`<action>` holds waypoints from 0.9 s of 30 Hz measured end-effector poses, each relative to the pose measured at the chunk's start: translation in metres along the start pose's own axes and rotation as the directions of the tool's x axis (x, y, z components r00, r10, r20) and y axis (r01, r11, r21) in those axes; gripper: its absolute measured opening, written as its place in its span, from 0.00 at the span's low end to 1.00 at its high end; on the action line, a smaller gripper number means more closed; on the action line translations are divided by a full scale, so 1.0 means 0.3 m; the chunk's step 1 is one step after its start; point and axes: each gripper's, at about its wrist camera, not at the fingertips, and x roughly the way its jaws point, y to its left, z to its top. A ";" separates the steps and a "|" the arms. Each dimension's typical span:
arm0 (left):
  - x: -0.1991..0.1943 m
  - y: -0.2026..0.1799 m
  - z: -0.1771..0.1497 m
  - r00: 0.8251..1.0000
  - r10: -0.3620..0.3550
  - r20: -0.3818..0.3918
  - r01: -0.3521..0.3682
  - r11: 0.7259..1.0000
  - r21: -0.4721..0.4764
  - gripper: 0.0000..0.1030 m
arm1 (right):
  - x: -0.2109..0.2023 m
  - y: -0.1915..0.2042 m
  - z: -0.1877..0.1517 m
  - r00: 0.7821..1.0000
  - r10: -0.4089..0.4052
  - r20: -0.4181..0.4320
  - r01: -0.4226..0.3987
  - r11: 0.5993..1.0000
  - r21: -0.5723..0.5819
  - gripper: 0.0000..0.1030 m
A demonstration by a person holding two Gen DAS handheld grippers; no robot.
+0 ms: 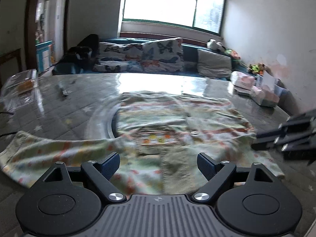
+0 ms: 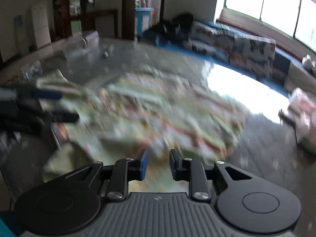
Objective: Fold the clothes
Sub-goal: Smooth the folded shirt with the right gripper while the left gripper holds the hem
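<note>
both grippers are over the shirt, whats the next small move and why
Probably lower the left gripper onto the near edge of the patterned shirt and close on it. Its fingers stand wide apart with nothing between them, and the shirt lies spread and rumpled on the grey table. The right gripper is also open and holds nothing, so no fold can start before a grasp.

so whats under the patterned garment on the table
The garment lies spread on a glossy grey table. A round ring-shaped rim curves out from beneath its left side; the rest of that ring is covered by cloth.
</note>
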 end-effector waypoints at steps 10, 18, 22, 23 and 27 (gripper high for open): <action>0.103 -0.105 0.018 0.995 -0.084 -0.059 0.088 0.994 0.067 0.51 | -0.014 -0.098 -0.116 0.999 -0.041 -0.010 0.041 0.996 0.074 0.22; 0.182 -0.129 0.018 0.987 -0.125 -0.104 0.135 0.987 0.089 0.28 | 0.078 -0.160 -0.037 0.999 -0.017 0.041 0.011 0.988 0.151 0.23; 0.215 -0.112 0.017 0.986 -0.116 -0.122 0.128 0.987 0.092 0.27 | 0.120 -0.203 -0.049 0.999 -0.019 0.031 0.013 0.981 0.195 0.22; 0.221 -0.104 0.013 0.986 -0.111 -0.127 0.123 0.988 0.091 0.27 | 0.120 -0.207 -0.051 0.999 -0.017 0.033 0.010 0.980 0.199 0.22; 0.201 -0.076 0.017 0.988 -0.104 -0.112 0.111 0.992 0.063 0.29 | 0.121 -0.193 -0.047 0.999 -0.026 0.028 0.021 0.983 0.181 0.23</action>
